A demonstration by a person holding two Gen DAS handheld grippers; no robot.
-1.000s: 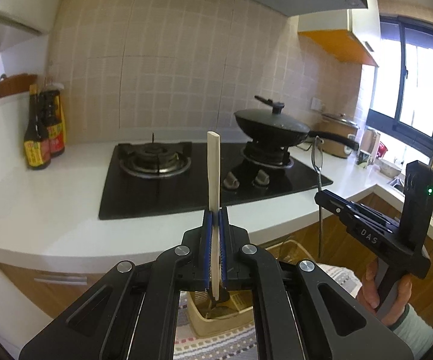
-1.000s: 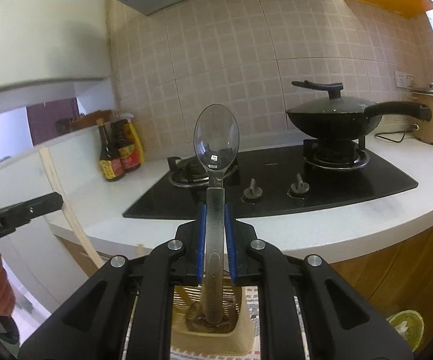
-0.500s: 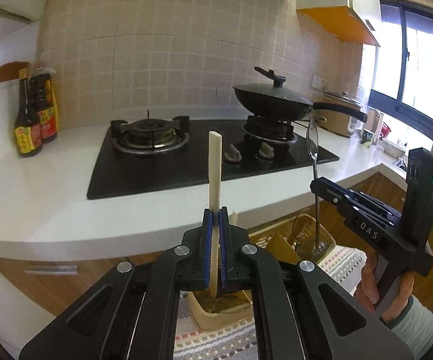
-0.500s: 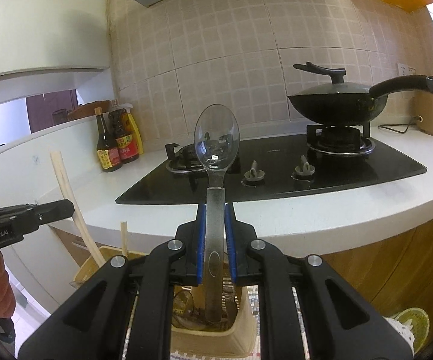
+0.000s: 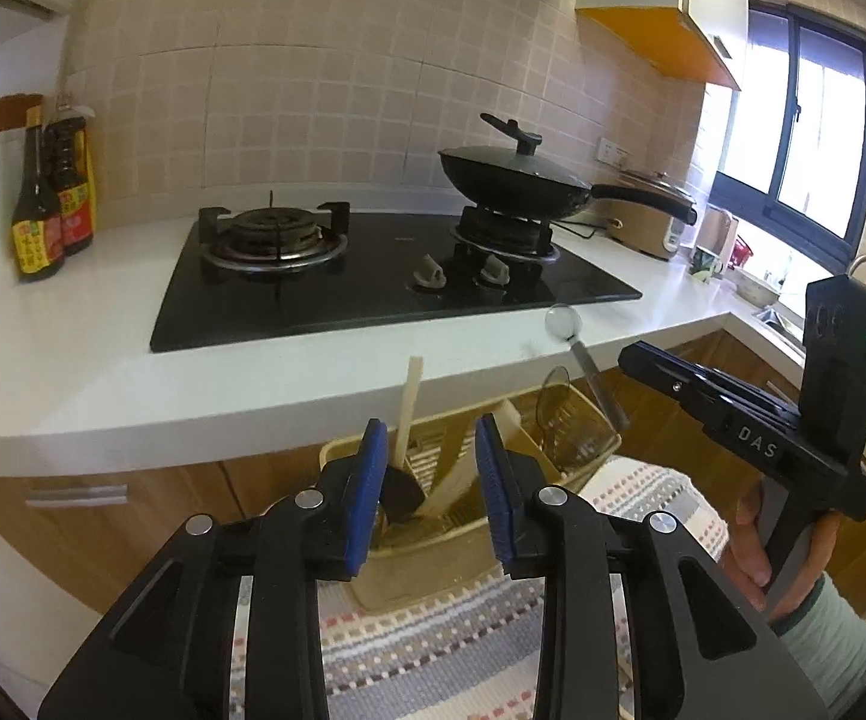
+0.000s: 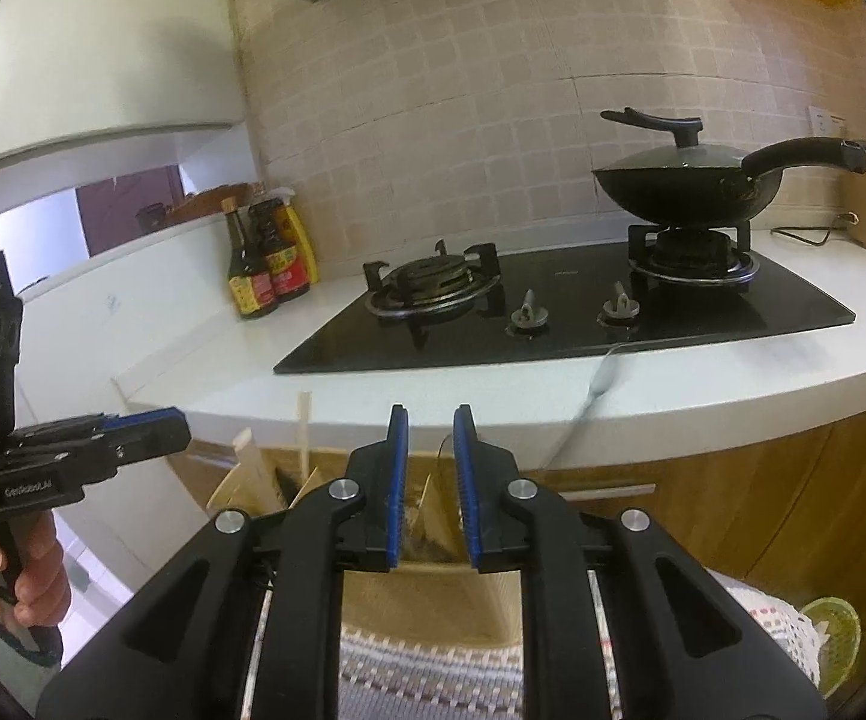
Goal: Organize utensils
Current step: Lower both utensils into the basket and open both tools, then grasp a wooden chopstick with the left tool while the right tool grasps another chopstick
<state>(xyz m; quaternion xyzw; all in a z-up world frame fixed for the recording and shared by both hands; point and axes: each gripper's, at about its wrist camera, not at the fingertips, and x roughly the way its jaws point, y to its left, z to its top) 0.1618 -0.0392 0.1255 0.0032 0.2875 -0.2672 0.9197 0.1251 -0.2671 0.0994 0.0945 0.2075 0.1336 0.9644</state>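
Beige utensil basket (image 5: 577, 420) sits at lower centre below the white counter (image 5: 73, 372), both claws released above it.

Blue-padded, the left claw (image 5: 430, 474) has just been opening and its jaws stand apart with nothing pressed between them; the wooden spatula (image 5: 407, 414) stands upright in the basket just beyond its pads. Right of it, in the left wrist view, the metal spoon (image 5: 577, 342) leans out of the basket, bowl up, against the counter's edge. In the right wrist view the right claw (image 6: 431, 468) is slightly parted and holds nothing, and the spoon shows only as a blurred streak right of centre, perhaps in motion. A lidded wok (image 5: 511, 180) sits on the black hob (image 5: 373, 294), with sauce bottles (image 5: 49, 204) at the left.
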